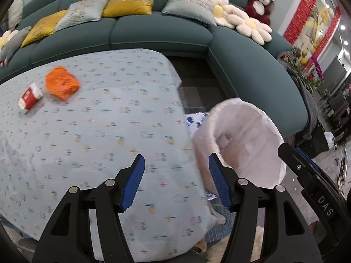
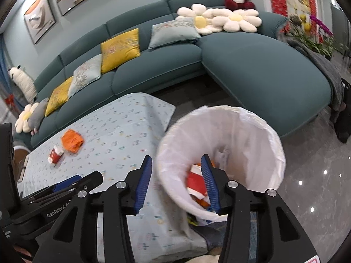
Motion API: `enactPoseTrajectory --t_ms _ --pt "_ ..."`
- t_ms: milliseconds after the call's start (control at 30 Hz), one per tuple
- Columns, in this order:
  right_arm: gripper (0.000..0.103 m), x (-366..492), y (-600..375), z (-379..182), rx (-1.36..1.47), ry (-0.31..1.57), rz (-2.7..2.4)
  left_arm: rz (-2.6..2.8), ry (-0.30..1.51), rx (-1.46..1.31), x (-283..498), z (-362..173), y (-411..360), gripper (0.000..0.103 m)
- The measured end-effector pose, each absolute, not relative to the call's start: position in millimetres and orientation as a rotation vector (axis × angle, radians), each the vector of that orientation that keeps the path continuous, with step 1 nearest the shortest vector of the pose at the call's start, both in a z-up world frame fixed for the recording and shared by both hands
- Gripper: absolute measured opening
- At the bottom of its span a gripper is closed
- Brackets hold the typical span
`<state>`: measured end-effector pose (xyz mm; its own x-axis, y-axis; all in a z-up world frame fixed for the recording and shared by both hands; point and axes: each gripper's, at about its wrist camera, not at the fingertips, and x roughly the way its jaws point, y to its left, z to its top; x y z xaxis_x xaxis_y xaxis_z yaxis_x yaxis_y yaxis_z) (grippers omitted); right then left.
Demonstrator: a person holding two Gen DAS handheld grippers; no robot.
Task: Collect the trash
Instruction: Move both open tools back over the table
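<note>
An orange crumpled wrapper (image 1: pixel 62 82) and a red-and-white carton (image 1: pixel 30 96) lie on the light blue patterned tablecloth (image 1: pixel 109 131), far left of my left gripper (image 1: pixel 176 182), which is open and empty above the table's near right part. The white-lined trash bin (image 1: pixel 245 140) stands beside the table's right edge. In the right wrist view my right gripper (image 2: pixel 176 183) is open and empty over the bin's near rim (image 2: pixel 219 153); red and orange trash (image 2: pixel 196 185) lies inside. The wrapper (image 2: pixel 72 140) and carton (image 2: pixel 55 153) show on the table (image 2: pixel 122 135).
A teal L-shaped sofa (image 1: pixel 158 32) with yellow and grey cushions, flower pillows (image 1: pixel 237 19) and a red plush toy (image 1: pixel 258 2) wraps the table's far side and right. The other gripper's body (image 2: pixel 54 188) is at lower left in the right wrist view. A glossy floor (image 2: pixel 318 186) lies right.
</note>
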<state>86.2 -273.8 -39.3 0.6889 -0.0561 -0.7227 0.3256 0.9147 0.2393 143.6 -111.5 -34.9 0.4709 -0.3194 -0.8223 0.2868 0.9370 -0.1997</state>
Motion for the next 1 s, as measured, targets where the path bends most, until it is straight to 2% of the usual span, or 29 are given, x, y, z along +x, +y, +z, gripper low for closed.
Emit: enactPoseTrajectory --t_ms 100,567,667,867,1000 --pt "0.053 90 -260 -34 0.351 0.782 -0.204 -0.335 1.000 -0.056 145 -30 -88 0.063" --pt "0.056 120 -160 -18 0.236 0.802 -0.077 -0.156 0.953 -0.162 154 -24 36 0.065" --pt "0.058 128 -138 -17 0.220 0.813 -0.056 -0.116 0.945 -0.181 156 -24 63 0.074" --pt "0.061 147 -98 -20 0.188 0.838 -0.007 -0.050 0.942 -0.213 165 -30 111 0.075" --pt "0.061 163 -72 -25 0.161 0.854 0.025 -0.004 0.937 -0.213 179 -34 140 0.080"
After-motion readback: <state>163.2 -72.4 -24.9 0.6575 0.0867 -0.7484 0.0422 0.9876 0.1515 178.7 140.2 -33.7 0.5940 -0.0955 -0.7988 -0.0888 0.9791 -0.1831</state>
